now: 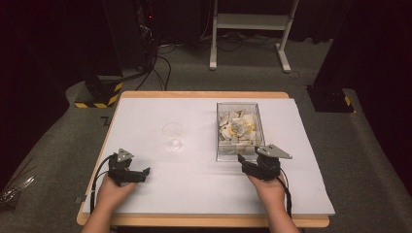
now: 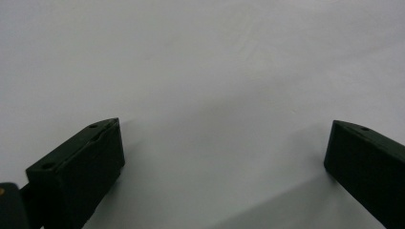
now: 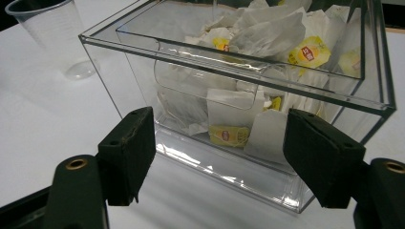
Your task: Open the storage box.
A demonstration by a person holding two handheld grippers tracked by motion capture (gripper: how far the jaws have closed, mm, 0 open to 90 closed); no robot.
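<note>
At the lower left of the high view, your left hand [image 1: 111,193] holds the left gripper [image 1: 144,173] low over the white tabletop [image 1: 194,184], its tip turned toward the middle of the frame. Its own view looks down on bare white surface, with the two black jaws spread wide at the bottom corners and nothing between them.

Toward the lower right of the high view, your right hand [image 1: 267,188] holds the right gripper [image 1: 241,159] just beside the near wall of the clear plastic box [image 1: 220,145]. Whether the tip touches the wall cannot be told from above. In the right gripper view [image 3: 219,157] the jaws stand wide apart at the bottom of the frame, framing the near lower part of the box [image 3: 229,171] without closing on it.

That box sits right of centre in the high view and is filled with white paper packets [image 1: 236,127], several carrying a yellow label. Through the clear wall in the right gripper view you can see the packets [image 3: 267,38] piled up to the rim, with one yellow label [image 3: 229,136] low against the front.

A clear plastic cup [image 1: 172,136] stands upright left of the box near the middle of the high view, well apart from both grippers. It appears again at the upper left of the right gripper view [image 3: 52,33].
</note>
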